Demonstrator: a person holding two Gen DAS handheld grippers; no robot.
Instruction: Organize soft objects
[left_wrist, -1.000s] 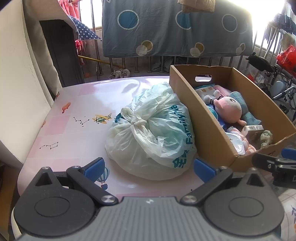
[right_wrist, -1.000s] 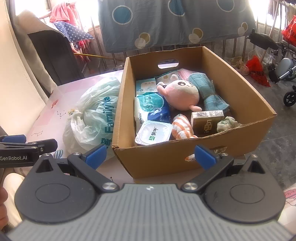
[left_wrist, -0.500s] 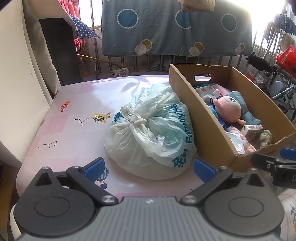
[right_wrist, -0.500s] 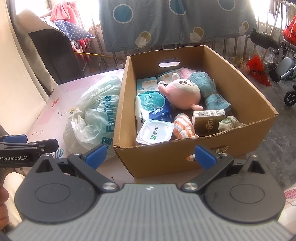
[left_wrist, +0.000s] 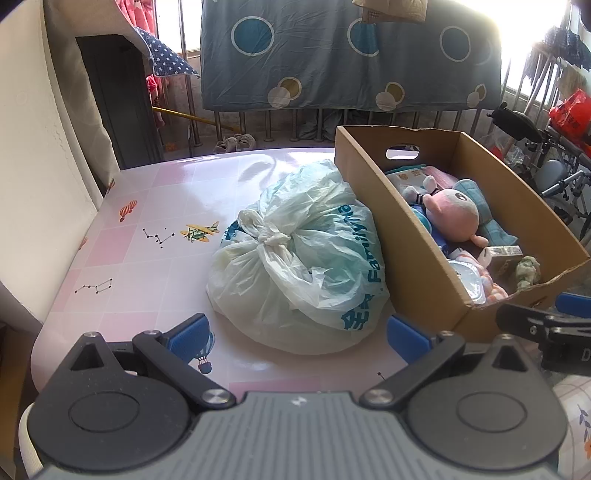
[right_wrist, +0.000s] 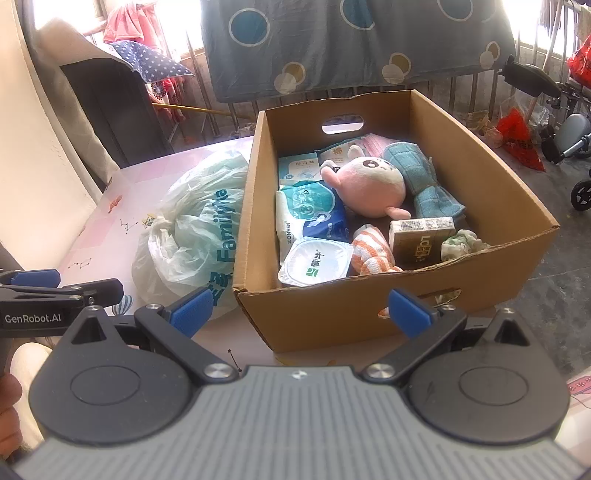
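A knotted pale green plastic bag (left_wrist: 299, 258) (right_wrist: 192, 229) lies on the pink table, pressed against the left wall of a brown cardboard box (left_wrist: 406, 236) (right_wrist: 369, 314). Inside the box lie a pink plush toy (right_wrist: 364, 184) (left_wrist: 456, 216), a teal cloth (right_wrist: 424, 177), wet-wipe packs (right_wrist: 314, 218), an orange striped cloth (right_wrist: 371, 251), a small carton (right_wrist: 421, 236) and a white tub (right_wrist: 314, 264). My left gripper (left_wrist: 297, 334) hangs open just short of the bag. My right gripper (right_wrist: 301, 310) stands open before the box's near wall. Neither holds anything.
The pink patterned table (left_wrist: 147, 266) has bare room left of the bag. A cream wall (left_wrist: 33, 184) closes the left side. A blue dotted quilt (left_wrist: 347, 55) hangs on railings behind. A wheelchair (right_wrist: 561, 125) and red bags stand on the floor at right.
Both grippers have risen or drawn back slightly; the bag and box sit a little lower and nearer in view. Nothing was grasped or let go.
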